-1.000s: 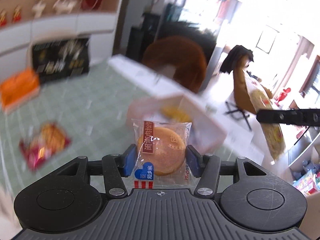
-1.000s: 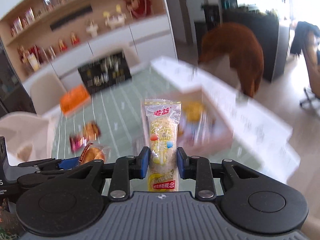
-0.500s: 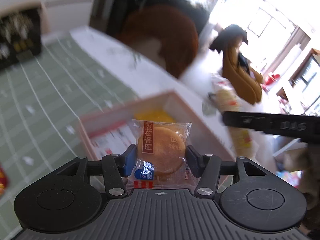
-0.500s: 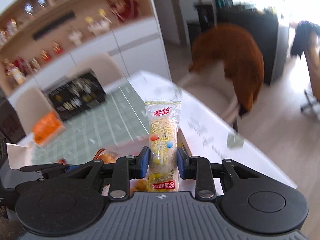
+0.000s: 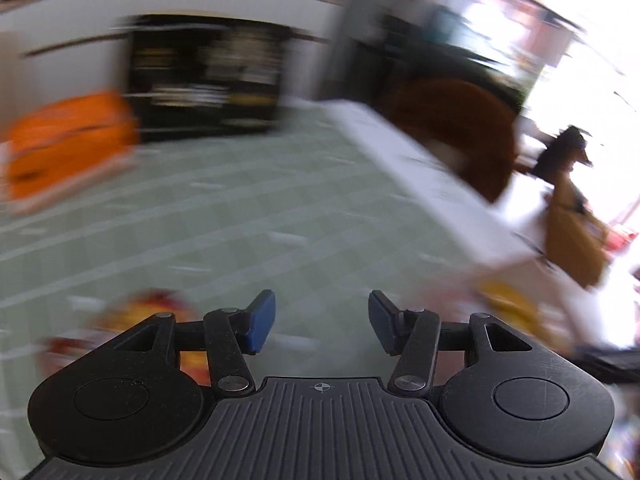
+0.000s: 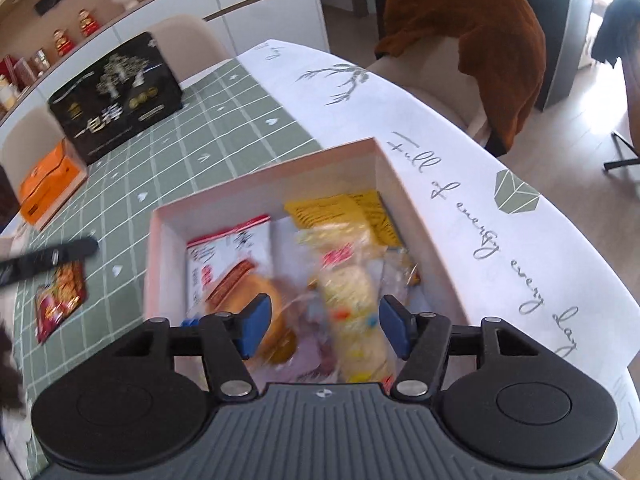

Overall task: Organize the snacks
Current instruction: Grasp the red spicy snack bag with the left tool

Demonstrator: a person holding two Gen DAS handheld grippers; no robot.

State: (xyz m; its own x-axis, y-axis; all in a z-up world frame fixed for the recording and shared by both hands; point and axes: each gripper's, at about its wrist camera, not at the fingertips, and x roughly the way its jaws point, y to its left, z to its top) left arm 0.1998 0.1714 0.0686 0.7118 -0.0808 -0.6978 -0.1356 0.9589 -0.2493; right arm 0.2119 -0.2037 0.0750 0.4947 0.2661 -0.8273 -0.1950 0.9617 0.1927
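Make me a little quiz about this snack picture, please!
1. True or false: the pink box is empty.
2. Which colour is the packet lying on the green tablecloth outside the box? A red, B blue, C purple.
3. What does the left claw hold?

Key: 1 false, there are several snack packets inside. 2 A. 3 nothing, it is open and empty.
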